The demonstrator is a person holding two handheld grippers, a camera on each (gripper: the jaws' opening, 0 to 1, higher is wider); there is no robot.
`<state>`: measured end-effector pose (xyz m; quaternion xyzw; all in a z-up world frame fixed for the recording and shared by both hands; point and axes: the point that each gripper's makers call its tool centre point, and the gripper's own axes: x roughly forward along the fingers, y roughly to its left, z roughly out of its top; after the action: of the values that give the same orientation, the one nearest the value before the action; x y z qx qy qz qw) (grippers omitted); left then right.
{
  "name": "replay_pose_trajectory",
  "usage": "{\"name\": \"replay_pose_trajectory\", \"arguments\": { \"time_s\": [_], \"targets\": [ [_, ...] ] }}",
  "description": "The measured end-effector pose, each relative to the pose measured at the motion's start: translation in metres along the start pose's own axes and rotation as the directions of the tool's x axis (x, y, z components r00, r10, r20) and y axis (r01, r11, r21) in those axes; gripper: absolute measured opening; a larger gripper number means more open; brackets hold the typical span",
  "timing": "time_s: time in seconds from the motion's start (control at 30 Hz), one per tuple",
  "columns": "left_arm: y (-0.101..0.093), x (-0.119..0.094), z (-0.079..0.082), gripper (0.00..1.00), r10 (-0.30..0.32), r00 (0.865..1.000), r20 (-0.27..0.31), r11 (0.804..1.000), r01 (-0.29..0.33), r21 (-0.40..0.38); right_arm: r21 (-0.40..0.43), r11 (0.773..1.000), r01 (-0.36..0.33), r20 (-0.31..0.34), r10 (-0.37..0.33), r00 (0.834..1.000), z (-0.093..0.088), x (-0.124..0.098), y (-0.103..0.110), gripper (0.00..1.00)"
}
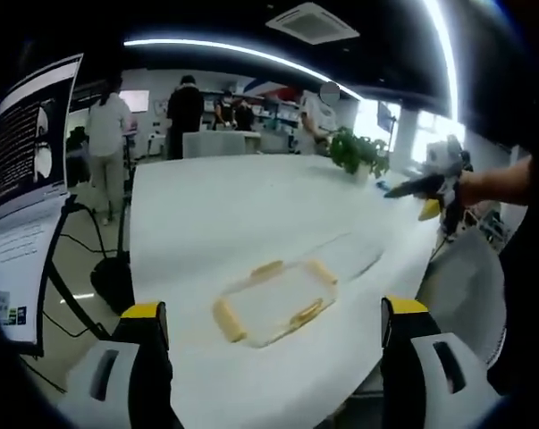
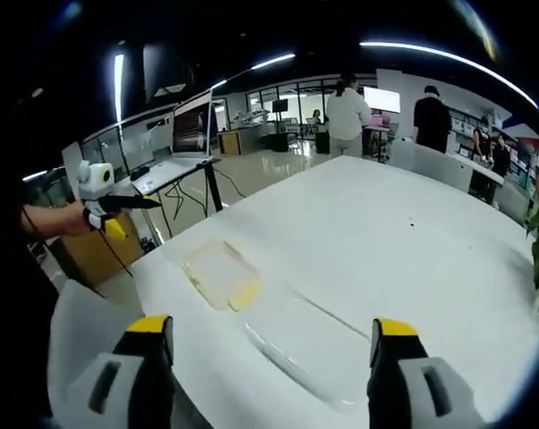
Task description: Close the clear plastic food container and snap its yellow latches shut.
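Yellow-latched clear plastic food container [image 1: 273, 299] lies near on the white table [image 1: 215, 206], its clear lid [image 2: 296, 344] lying beside it, so nothing is done yet. Left gripper [image 1: 273, 353] and right gripper [image 2: 271, 357] hover above, fingers spread, grasping nothing.

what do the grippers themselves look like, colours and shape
Each hand-held gripper has two chunky jaws: pale grey bodies with dark slots, black inner faces and yellow caps at the tips. That goes for the left hand-held gripper and the right hand-held gripper. Seen from the other's view, each has a whitish body, dark pointed jaws and a yellow part beneath.
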<state>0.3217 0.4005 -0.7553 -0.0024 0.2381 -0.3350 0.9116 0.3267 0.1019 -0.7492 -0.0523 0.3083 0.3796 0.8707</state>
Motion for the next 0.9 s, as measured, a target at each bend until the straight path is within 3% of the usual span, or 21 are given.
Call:
{"name": "replay_pose_trajectory", "arguments": {
  "time_s": [0.1, 0.43, 0.8, 0.9],
  "targets": [
    [0.001, 0.002, -0.006, 0.98, -0.010, 0.999, -0.035, 1.000, 0.011, 0.018, -0.055, 0.998, -0.002, -0.035, 0.000, 0.999, -0.002, 0.004, 0.002, 0.89],
    [0.009, 0.006, -0.009, 0.96, -0.022, 0.998, -0.064, 0.999, 0.023, 0.026, -0.065, 0.998, -0.022, -0.031, 0.020, 0.999, 0.003, 0.015, 0.008, 0.88],
    [0.014, 0.012, -0.012, 0.97, -0.043, 0.995, -0.093, 0.998, 0.046, 0.032, -0.039, 0.995, -0.096, -0.042, 0.095, 0.995, 0.008, 0.024, 0.020, 0.89],
    [0.013, 0.014, -0.008, 0.99, -0.068, 0.995, -0.070, 0.998, 0.069, 0.014, -0.046, 0.993, -0.105, -0.056, 0.102, 0.993, 0.005, 0.026, 0.022, 0.88]
  ]
}}
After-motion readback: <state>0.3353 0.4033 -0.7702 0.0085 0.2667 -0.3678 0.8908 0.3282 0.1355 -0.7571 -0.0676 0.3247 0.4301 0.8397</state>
